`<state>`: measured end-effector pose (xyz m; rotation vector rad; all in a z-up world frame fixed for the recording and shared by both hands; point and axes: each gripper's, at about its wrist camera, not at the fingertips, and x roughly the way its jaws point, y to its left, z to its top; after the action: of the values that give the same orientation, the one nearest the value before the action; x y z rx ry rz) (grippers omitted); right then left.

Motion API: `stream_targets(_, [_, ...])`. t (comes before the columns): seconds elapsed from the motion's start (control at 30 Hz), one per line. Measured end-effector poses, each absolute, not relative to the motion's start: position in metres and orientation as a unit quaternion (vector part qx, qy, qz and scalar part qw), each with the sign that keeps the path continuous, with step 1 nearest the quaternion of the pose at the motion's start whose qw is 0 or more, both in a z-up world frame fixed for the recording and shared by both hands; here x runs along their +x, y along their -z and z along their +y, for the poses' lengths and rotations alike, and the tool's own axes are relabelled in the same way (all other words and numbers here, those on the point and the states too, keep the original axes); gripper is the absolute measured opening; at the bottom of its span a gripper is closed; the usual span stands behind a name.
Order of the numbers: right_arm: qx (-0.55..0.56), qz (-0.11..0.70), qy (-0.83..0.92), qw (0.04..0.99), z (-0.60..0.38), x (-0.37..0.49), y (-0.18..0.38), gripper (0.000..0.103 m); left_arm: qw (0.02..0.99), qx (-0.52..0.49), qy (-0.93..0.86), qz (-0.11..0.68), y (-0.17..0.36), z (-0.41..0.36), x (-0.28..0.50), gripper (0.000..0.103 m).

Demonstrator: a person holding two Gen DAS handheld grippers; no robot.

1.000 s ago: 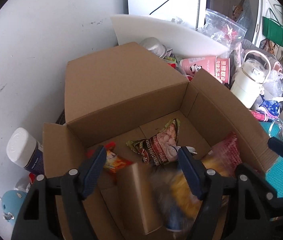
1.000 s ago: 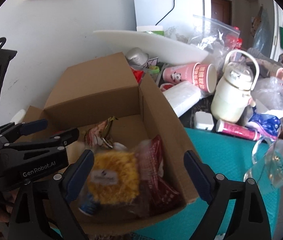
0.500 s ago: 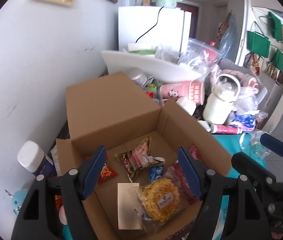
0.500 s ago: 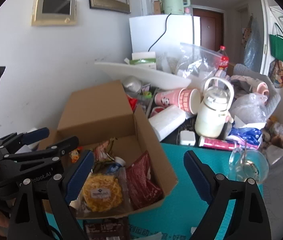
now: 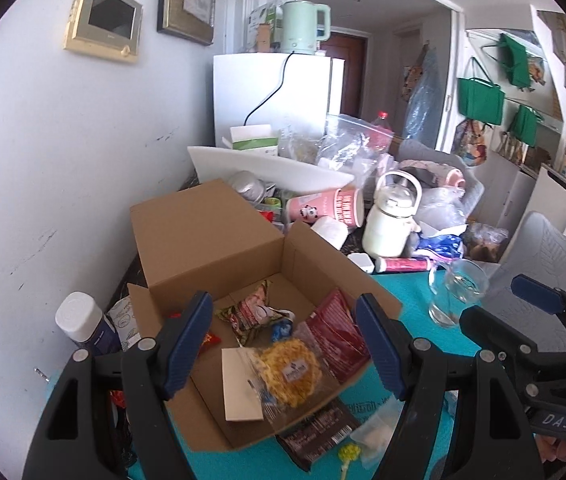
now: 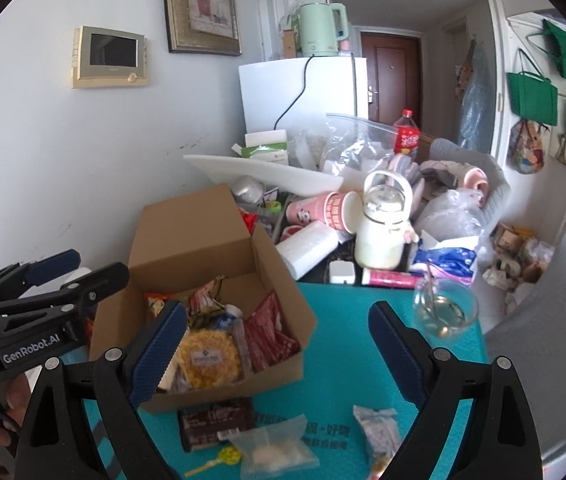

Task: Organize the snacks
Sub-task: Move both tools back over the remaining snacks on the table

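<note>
An open cardboard box [image 5: 203,232] [image 6: 191,232] stands on the teal mat [image 6: 347,340]. Inside lie a yellow snack in a clear bag [image 5: 287,372] [image 6: 207,360], a red packet [image 5: 335,336] [image 6: 267,336] and a patterned packet [image 5: 251,312]. In front of the box a dark chocolate packet [image 6: 215,420], a clear bag of white pieces [image 6: 275,452], a yellow lollipop [image 6: 227,456] and a small white packet [image 6: 375,428] rest on the mat. My left gripper [image 5: 283,308] hangs open above the box's near side, holding nothing. My right gripper [image 6: 278,308] is open and holds nothing, above the box's right corner.
A glass mug [image 5: 455,292] [image 6: 443,312] stands on the mat right of the box. Behind it crowd a cream jug [image 6: 383,228], pink paper cups [image 6: 323,208], a paper roll and bags. A white-capped bottle [image 5: 79,320] sits left of the box by the wall. A grey chair [image 6: 555,300] is at right.
Both grippers have risen and drawn back from the box, so more of the room shows. The yellow snack bag, blurred in motion a second ago, now lies still in the box.
</note>
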<state>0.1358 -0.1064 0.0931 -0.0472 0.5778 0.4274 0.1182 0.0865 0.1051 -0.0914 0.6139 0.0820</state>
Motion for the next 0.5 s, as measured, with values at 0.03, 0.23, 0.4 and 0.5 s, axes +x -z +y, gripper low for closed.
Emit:
stream_targets(0.03, [-0.024,0.284,-0.206,0.936,-0.11,0.13,-0.091,0.094,0.952,-0.043,-0.035,0.302,-0.105,0.084,0.114,0.073])
stream_targets(0.23, [-0.023,0.299,-0.195,0.934,-0.127,0.106,-0.073,0.094,0.953,-0.045,-0.001,0.3,-0.099,0.069,0.087,0.073])
stream_targets(0.4, [-0.022,0.31,-0.185,0.932,-0.141,0.087,-0.054,0.094,0.948,-0.042,0.02,0.315,-0.082,0.057,0.074,0.073])
stream_targets(0.5, [-0.015,0.317,-0.182,0.931,-0.147,0.079,-0.045,0.094,0.945,-0.042,0.034,0.323,-0.072,0.051,0.065,0.073])
